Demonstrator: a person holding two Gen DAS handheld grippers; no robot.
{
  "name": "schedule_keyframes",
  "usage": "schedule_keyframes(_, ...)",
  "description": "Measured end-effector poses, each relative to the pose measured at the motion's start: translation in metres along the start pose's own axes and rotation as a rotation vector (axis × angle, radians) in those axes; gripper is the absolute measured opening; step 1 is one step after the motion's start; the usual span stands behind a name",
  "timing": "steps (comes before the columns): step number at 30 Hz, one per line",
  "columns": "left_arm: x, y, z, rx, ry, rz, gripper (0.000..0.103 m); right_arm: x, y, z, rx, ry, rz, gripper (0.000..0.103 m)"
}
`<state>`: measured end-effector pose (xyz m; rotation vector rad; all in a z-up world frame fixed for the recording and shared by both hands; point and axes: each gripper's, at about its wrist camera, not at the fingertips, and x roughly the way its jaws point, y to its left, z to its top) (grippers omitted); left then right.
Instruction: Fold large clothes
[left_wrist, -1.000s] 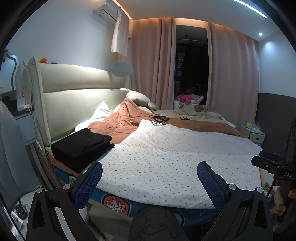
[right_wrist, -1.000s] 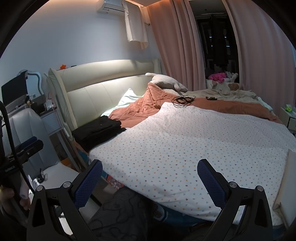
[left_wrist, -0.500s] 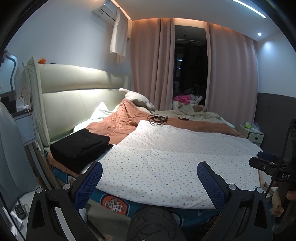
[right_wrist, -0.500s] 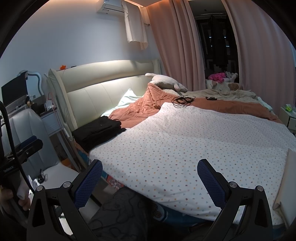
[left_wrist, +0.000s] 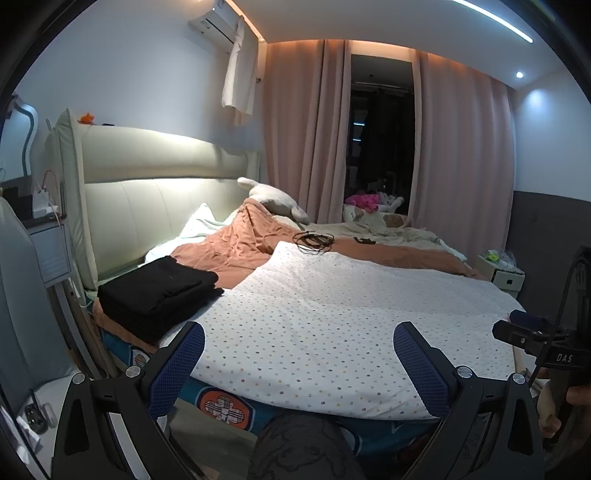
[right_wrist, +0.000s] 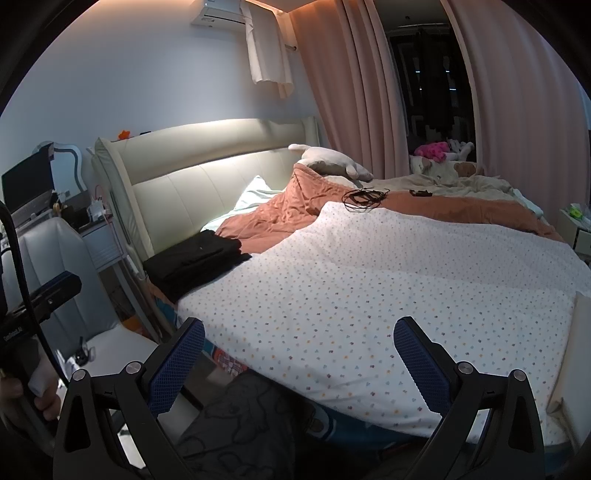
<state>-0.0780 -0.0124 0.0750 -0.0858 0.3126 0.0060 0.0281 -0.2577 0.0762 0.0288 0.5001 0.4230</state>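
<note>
A stack of folded black clothes (left_wrist: 157, 290) (right_wrist: 195, 262) rests on the left side of the bed near the headboard. A white dotted sheet (left_wrist: 332, 317) (right_wrist: 388, 288) covers the bed in front of both grippers. My left gripper (left_wrist: 299, 354) is open, held off the bed's near edge with nothing between its blue pads. My right gripper (right_wrist: 299, 350) is open too, also short of the bed edge and holding nothing. A dark patterned garment (left_wrist: 303, 446) (right_wrist: 240, 432) on the person's leg shows low between the fingers in both views.
An orange blanket (left_wrist: 240, 247) lies crumpled toward the padded headboard (left_wrist: 155, 192), with a coiled black cable (left_wrist: 314, 240) on it. A plush toy (left_wrist: 273, 195) sits by the pink curtains. A nightstand (left_wrist: 500, 273) is at the right, a grey chair (right_wrist: 62, 266) at the left.
The left wrist view has tipped slightly upward, so the bed sits a little lower in frame. The right gripper has stayed still. Both stay open.
</note>
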Motion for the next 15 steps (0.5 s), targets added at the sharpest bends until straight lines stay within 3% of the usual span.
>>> schedule_keyframes(15, 0.0014, -0.0005, -0.0038, 0.012, -0.002, -0.005, 0.102, 0.0044, 0.0008, -0.0057, 0.02, 0.003, -0.017, 0.102)
